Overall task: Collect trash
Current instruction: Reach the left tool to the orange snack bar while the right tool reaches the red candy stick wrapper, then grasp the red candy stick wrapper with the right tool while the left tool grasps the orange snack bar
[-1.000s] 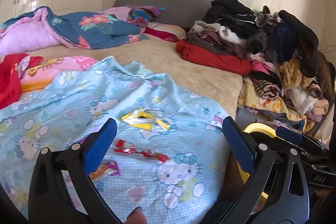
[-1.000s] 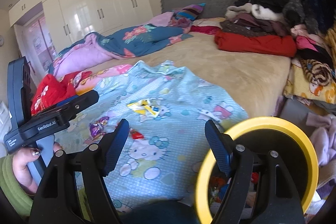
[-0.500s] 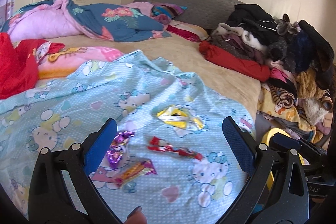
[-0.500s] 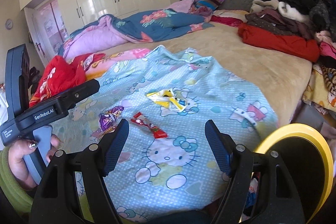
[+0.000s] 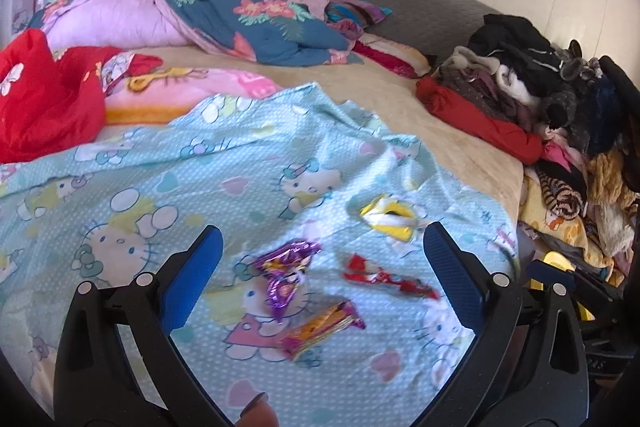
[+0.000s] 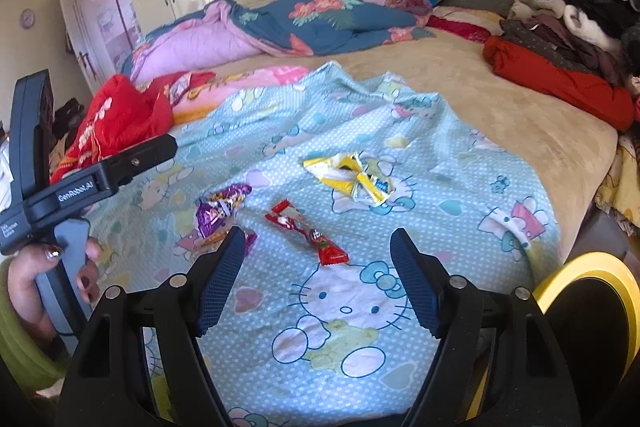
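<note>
Approach phase of trash collection; nothing is yet grasped. The left gripper (image 5: pixel 320 259) and the right gripper (image 6: pixel 316 267) both stand with jaws spread and empty above a cartoon-cat printed sheet (image 6: pixel 360 339) on the bed.

Four wrappers lie on the sheet. In the left wrist view, the purple foil wrapper (image 5: pixel 286 273) lies between the two fingers, nearer the left one, with the orange wrapper (image 5: pixel 322 325) just below it, closer to the camera. The red candy wrapper (image 5: pixel 384 277) lies inside the right finger, and the yellow-and-white wrapper (image 5: pixel 390 219) lies just beyond that fingertip.

In the right wrist view, the red candy wrapper (image 6: pixel 308 231) lies between the fingers, slightly ahead of the tips. The purple foil wrapper (image 6: pixel 220 209) lies just beyond the left fingertip, which partly hides the orange wrapper. The yellow-and-white wrapper (image 6: pixel 352 175) lies farther ahead. A yellow-rimmed bin (image 6: pixel 584 327) stands outside the right finger, beside the bed.

Judged next move: lower one gripper until its pads straddle a wrapper, then close; thin foil on soft cloth calls for a low pinch without snagging the sheet.
</note>
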